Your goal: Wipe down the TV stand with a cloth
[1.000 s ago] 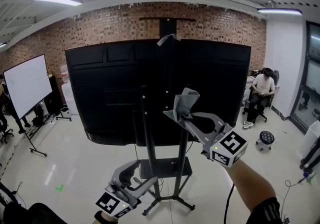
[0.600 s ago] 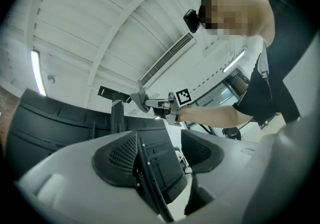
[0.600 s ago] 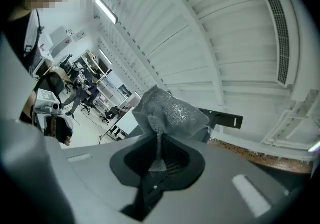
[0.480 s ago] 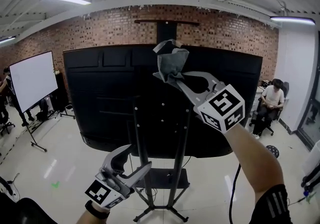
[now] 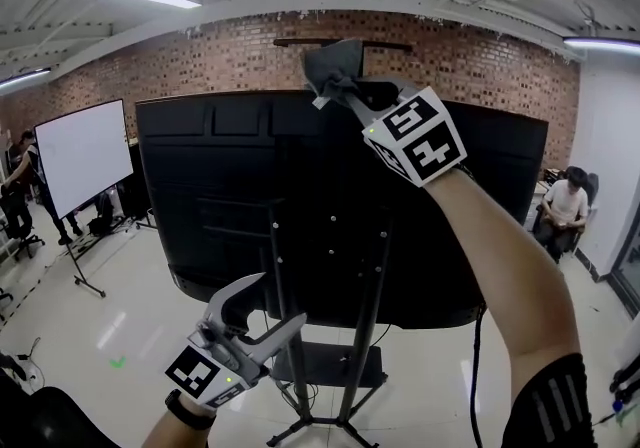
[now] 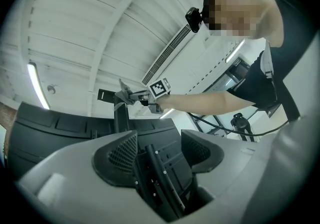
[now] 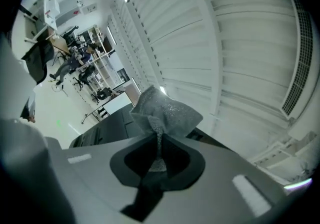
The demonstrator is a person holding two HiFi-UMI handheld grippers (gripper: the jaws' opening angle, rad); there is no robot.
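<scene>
The black TV shows its back and hangs on a black stand with two upright poles and a tall central post. My right gripper is raised to the top of that post, shut on a crumpled grey cloth. The right gripper view shows the cloth bunched out of the shut jaws of this gripper. My left gripper hangs low in front of the poles, open and empty. In the left gripper view, its jaws frame the stand's poles, with the cloth far above.
A white board on wheels stands at the left, with a person beside it. Another person sits at the far right. The stand's low shelf and feet spread over the glossy floor. A black cable hangs beside my right arm.
My right gripper has risen with the cloth from mid-screen height to the top of the stand's post. The left gripper stays low and open.
</scene>
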